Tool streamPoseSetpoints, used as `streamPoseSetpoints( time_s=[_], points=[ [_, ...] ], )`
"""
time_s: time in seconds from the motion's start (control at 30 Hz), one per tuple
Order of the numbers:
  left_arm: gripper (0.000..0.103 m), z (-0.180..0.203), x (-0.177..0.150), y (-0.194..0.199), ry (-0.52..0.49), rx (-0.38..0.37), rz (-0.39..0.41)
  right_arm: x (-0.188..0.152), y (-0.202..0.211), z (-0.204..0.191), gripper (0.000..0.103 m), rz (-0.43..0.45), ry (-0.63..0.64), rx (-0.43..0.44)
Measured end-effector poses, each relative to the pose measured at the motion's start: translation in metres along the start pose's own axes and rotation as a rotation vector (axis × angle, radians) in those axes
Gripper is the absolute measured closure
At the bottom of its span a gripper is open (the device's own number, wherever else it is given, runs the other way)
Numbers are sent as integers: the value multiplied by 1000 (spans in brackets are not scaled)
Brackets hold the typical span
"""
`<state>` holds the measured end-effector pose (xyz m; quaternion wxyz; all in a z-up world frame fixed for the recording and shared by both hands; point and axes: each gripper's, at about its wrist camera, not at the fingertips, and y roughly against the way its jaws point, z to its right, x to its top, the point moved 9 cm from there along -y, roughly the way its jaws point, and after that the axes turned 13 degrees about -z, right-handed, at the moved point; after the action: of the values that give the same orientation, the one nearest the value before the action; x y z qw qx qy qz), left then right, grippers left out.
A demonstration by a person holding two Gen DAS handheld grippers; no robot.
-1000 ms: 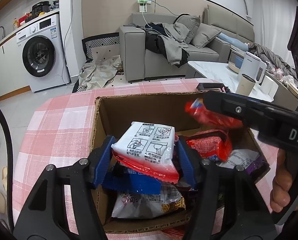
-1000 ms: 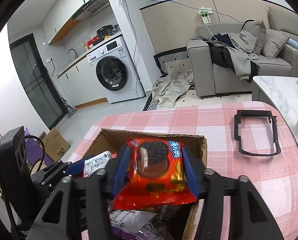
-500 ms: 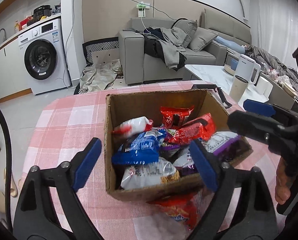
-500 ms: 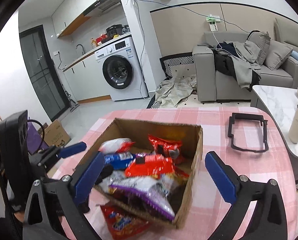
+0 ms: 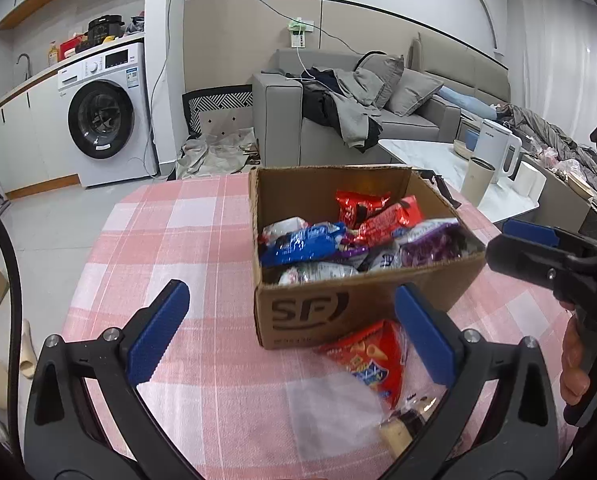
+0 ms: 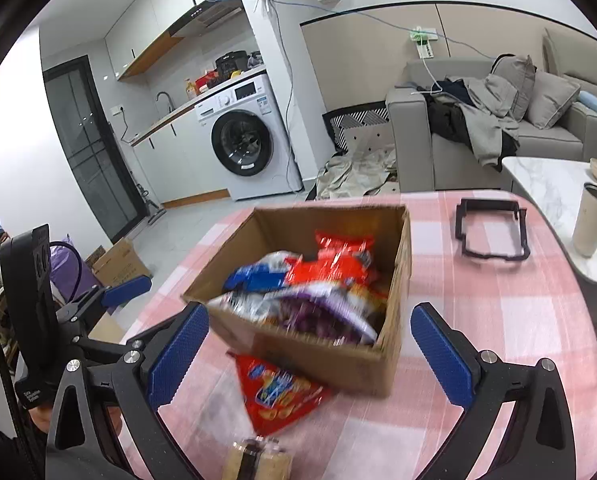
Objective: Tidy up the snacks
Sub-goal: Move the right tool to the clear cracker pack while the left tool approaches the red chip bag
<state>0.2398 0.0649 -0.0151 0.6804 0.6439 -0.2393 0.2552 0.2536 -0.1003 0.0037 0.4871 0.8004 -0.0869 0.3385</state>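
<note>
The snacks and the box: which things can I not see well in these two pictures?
- Cardboard box: the lower snack packets are covered by the upper ones, in both views.
- Right wrist view: motion blur makes the print on the packets in the box unreadable.
- Red snack bag: partly behind the left gripper's finger in the left wrist view.
- Small jar-like thing: cut off by the bottom edge, blurred.

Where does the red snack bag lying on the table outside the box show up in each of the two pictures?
Left wrist view: the red snack bag lies low and right of centre, just in front of the cardboard box.
Right wrist view: the same bag lies low, near the centre, below the box's near corner.
Shared landmark: the washing machine against the far wall.
</note>
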Motion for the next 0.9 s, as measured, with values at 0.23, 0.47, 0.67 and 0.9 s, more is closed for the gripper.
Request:
streamPoseSetpoints(
  time_s=[0.23, 0.47, 0.67, 0.9],
  points=[
    [1, -3, -29, 11, -4, 7, -11, -35, -6, -8, 0, -50, 26, -21],
    [1, 0, -56, 9, -22, 30, -36, -67, -22, -7, 0, -121, 44, -45],
    [1, -1, -77, 9, 4, 33, -55, -93, -34, -6, 0, -195, 45, -55],
    [1, -8, -89, 1, 6, 54, -83, -111, -51, -17, 0, -270, 96, -60]
  ],
)
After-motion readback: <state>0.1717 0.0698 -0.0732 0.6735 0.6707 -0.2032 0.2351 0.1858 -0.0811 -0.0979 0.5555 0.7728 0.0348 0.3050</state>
